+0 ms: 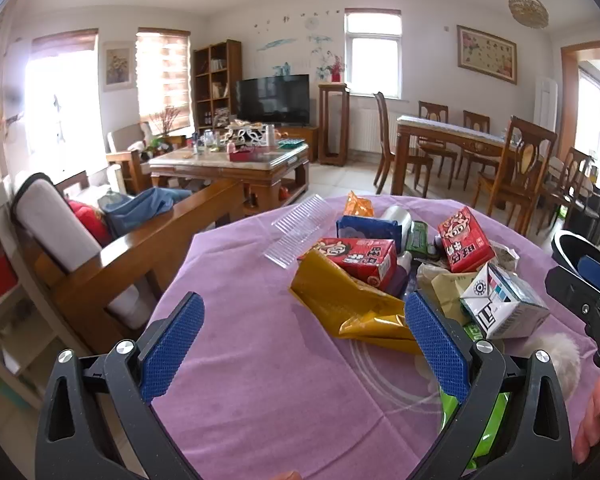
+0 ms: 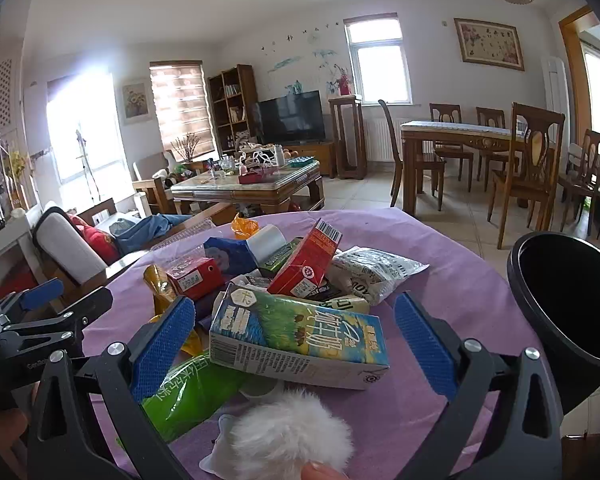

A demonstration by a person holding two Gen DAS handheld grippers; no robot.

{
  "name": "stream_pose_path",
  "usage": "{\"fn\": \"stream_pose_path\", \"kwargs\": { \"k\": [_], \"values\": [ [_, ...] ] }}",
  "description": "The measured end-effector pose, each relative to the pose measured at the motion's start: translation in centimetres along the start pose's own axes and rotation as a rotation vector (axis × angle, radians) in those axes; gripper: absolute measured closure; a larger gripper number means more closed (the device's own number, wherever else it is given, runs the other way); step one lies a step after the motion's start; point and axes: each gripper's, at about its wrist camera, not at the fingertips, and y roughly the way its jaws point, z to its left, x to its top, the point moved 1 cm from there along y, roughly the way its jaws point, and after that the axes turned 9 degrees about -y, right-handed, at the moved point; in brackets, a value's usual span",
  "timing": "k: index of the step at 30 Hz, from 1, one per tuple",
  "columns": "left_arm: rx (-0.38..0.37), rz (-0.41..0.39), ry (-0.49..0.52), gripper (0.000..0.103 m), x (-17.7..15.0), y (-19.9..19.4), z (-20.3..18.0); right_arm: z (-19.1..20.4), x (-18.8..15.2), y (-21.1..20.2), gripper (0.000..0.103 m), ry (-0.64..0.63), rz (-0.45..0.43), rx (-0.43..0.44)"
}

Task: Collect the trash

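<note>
Both tongs stand released: left gripper [image 1: 304, 340] over the tablecloth [image 1: 260, 380] beside a gold wrapper [image 1: 348, 308]; right gripper [image 2: 300, 340] straddles a milk carton [image 2: 296, 340] near the bin [image 2: 560, 292] at the table's right edge.

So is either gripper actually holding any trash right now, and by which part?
Nothing is held. The left gripper is open over the purple cloth; the right gripper is open around the milk carton, pads not touching it.
</note>
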Motion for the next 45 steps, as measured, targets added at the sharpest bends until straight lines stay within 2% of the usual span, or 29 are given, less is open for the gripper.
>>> {"fn": "stream_pose_path", "kwargs": {
  "k": [45],
  "values": [
    [0.022, -0.024, 0.012, 0.004, 0.10, -0.32, 0.31, 0.25, 0.06, -0.23, 0.004, -0.002, -0.004, -0.005]
  ]
}}
